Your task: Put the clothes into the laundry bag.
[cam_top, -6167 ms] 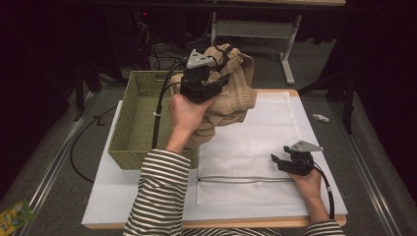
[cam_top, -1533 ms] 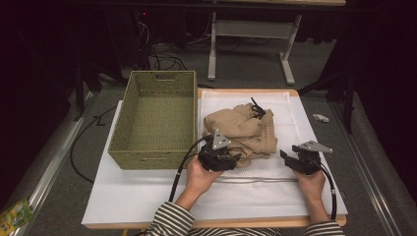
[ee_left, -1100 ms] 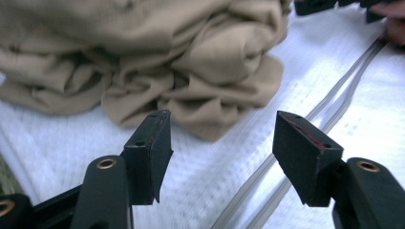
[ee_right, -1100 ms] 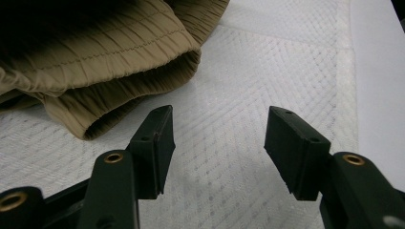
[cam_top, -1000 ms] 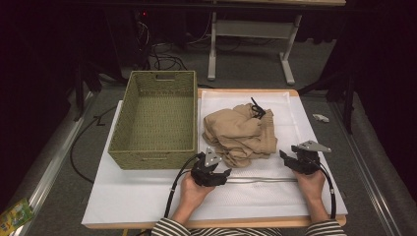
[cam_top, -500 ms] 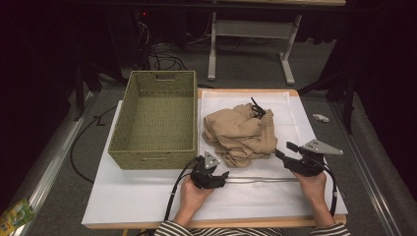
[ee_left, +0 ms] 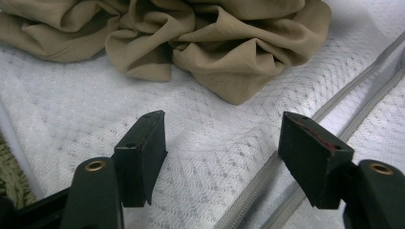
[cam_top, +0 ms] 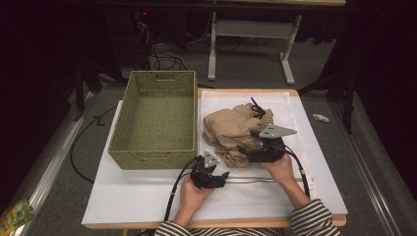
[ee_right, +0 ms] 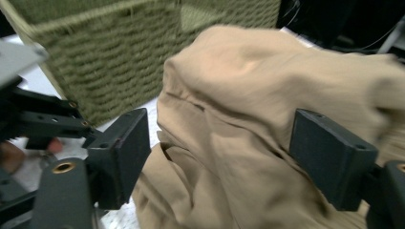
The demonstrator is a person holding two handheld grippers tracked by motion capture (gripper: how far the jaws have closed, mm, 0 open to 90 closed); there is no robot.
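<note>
Now right gripper (cam_top: 244, 149) jaws spread astride tan cloth (cam_top: 231, 129) edge, basket (cam_top: 156, 123) beside

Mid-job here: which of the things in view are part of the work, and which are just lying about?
In play:
tan cloth, bunched on the white mat
right gripper, jaws open around the cloth's edge
left gripper, open, short of the cloth
woven basket, probably

Lying about:
small white object on the floor
green packet on the floor
</note>
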